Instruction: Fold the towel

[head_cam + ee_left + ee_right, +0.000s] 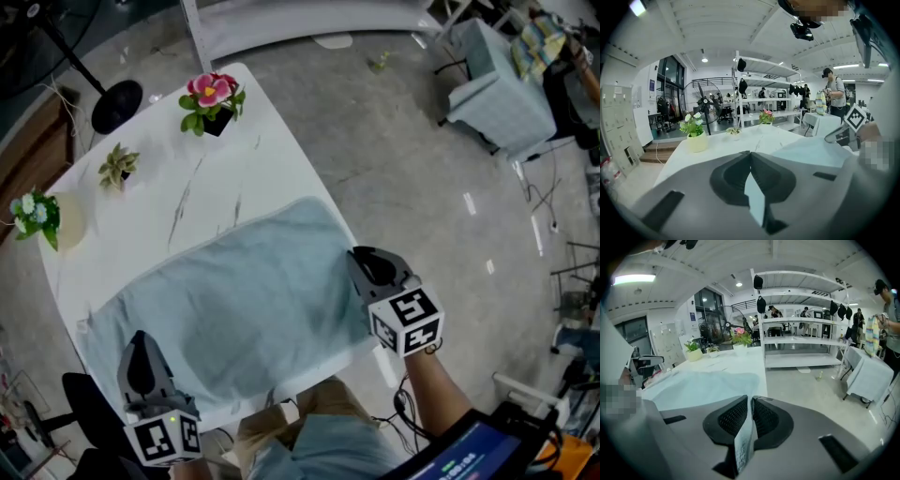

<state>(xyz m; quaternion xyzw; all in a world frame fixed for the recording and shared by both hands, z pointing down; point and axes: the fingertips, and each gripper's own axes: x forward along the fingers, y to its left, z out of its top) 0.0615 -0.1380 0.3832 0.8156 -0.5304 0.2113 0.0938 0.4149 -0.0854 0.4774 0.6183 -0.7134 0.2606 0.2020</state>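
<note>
Clenching the towel [244, 300] in both grippers, low over the table [272, 159]. Nipping a thin upright strip of it between the ribbed pads [733, 417] of the right gripper [750, 401], shut hard on the cloth, at the towel's right end by the table edge. Holding a pale fold of it in the left gripper [750, 154], tips closed, cloth filling the gap behind them; apparently pinched just as firmly, though blurred that close. Gripped there at the towel's near left corner. Lying flat otherwise, pale blue-green, across the near half of the white marbled top, lengthwise from one gripper to the other. Further out, near the far edges: pink flowers [211, 98] in a dark pot, a small succulent [117, 167], white flowers [36, 214] in a cream pot. Off the table: a fan [117, 105] base on the grey floor, and well to the right a second table [502, 98] under pale cloth, with a person [887, 319] standing at it.
</note>
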